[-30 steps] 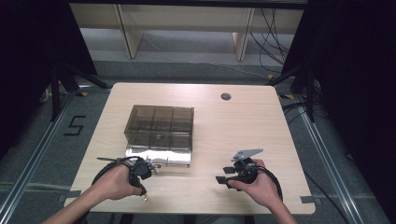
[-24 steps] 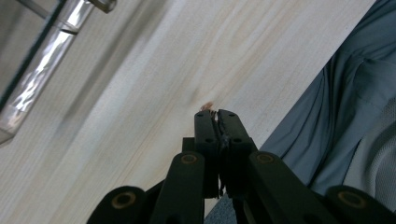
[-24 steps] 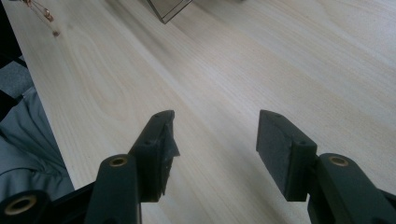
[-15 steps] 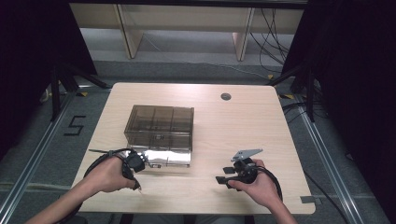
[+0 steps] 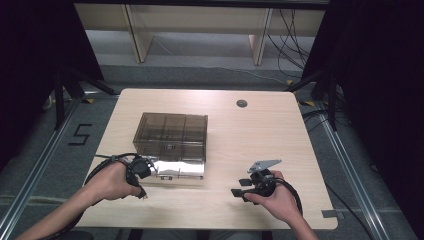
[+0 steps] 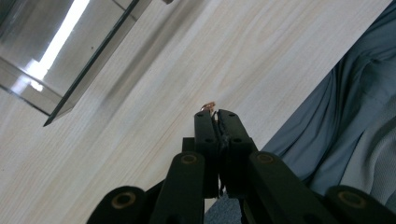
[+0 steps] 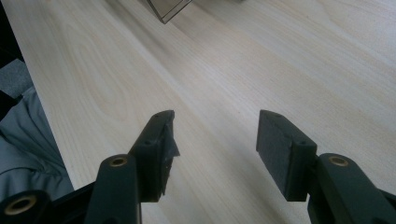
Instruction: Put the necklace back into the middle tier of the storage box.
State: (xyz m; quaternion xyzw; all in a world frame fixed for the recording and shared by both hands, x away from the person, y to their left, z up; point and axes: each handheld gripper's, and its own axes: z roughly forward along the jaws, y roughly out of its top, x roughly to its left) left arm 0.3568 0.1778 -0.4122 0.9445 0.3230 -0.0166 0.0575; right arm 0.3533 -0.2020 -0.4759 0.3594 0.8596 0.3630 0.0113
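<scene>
My left gripper point(image 5: 143, 194) is at the front left of the table, just off the box's near left corner, with its jaws pointing back toward the person. In the left gripper view the left gripper point(image 6: 215, 114) is shut on a small copper-coloured piece point(image 6: 208, 107) that sticks out past its tips. A smoky transparent compartment box point(image 5: 172, 135) stands mid-table, and its shiny lid point(image 5: 182, 168) lies open toward the front. My right gripper point(image 5: 240, 187) rests at the front right, held in a hand. The right gripper point(image 7: 215, 140) stands open over bare wood with nothing between its pads.
The pale wooden table point(image 5: 250, 135) has a round cable hole point(image 5: 242, 103) at the back right. One corner of the box point(image 6: 56, 60) lies up and to the left of the left jaws. The person's grey clothing point(image 6: 345, 116) lies beyond the front edge. Dark floor and rails surround the table.
The left hand has drifted a little to the left and lifted slightly, still pinching the small piece. The right hand and the box have not moved.
</scene>
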